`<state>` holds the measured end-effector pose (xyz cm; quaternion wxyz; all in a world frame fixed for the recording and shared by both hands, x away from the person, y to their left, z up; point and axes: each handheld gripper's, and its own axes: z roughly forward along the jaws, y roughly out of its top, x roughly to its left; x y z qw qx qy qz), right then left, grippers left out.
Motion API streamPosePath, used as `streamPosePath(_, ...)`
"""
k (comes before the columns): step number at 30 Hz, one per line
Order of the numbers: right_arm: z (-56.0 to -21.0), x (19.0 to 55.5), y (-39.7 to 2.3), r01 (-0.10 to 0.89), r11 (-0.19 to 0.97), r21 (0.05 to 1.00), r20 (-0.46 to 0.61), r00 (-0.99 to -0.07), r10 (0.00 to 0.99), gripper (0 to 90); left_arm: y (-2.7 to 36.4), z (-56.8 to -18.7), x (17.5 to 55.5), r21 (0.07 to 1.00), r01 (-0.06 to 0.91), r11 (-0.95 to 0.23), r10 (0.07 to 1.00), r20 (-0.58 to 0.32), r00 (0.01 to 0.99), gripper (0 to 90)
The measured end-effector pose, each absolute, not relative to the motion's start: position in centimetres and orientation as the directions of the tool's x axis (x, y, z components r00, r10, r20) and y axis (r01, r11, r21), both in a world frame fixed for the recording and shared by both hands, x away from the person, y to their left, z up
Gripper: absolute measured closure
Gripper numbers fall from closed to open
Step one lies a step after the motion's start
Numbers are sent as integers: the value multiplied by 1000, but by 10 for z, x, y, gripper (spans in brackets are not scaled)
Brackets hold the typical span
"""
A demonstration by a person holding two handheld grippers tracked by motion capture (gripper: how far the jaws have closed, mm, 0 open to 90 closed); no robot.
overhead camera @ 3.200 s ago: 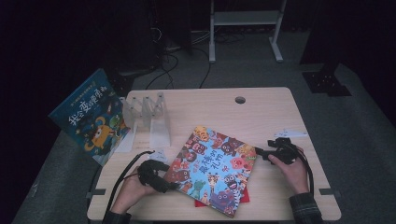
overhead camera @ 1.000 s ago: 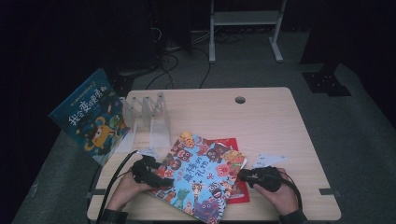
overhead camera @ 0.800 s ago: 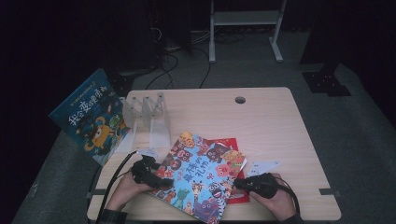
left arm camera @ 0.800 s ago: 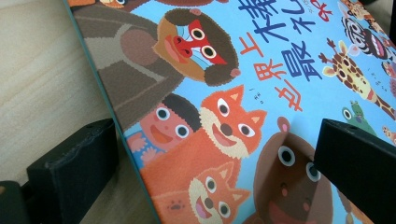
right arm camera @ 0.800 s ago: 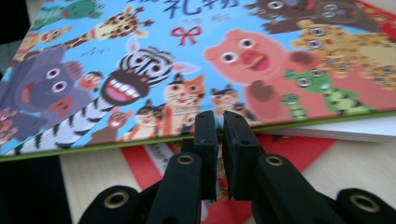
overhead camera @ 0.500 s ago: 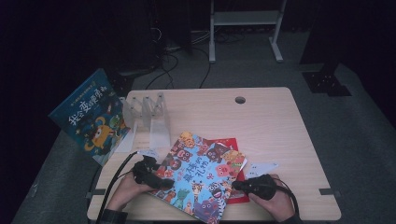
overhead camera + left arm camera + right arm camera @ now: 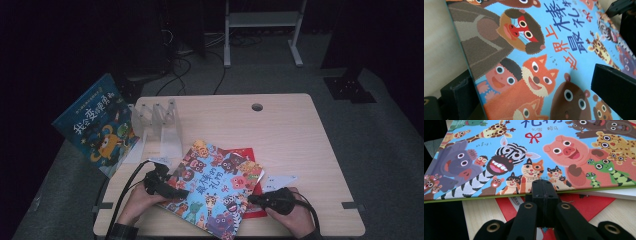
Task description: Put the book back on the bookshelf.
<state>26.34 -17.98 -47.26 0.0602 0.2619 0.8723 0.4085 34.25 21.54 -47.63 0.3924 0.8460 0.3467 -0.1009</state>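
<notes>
Tools at both edges: the left tool (image 7: 167, 187) clamps the animal book (image 7: 215, 190) by its spine side, lifting it off the tabletop (image 7: 300, 135), while the right tool (image 7: 543, 188), jaws together, noses under the opposite edge above a red sheet (image 7: 589, 203).

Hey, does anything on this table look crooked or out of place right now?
Yes. The animal picture book lies slanted, its near corner past the table's front edge, covering a red book. Another book leans off the left edge beside the clear rack.
</notes>
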Motion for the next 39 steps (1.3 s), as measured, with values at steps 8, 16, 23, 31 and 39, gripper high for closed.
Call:
streamPosePath(8, -473, 267, -174, 407, 529, 745, 110, -856, 505, 891, 221, -455, 353, 616, 639, -460, 498, -417, 760, 57)
streamPosePath(16, -470, 274, -165, 409, 533, 740, 116, -859, 498, 891, 222, -427, 368, 652, 594, -471, 491, -365, 791, 134)
streamPosePath(23, -470, 279, -161, 411, 532, 740, 115, -857, 503, 891, 222, -406, 380, 653, 586, -479, 494, -351, 795, 247)
streamPosePath(31, -471, 282, -153, 402, 530, 747, 91, -851, 517, 892, 222, -380, 387, 673, 555, -489, 491, -314, 813, 379)
streamPosePath(39, -472, 285, -146, 400, 525, 751, 81, -846, 527, 892, 217, -352, 391, 685, 520, -511, 476, -279, 834, 485)
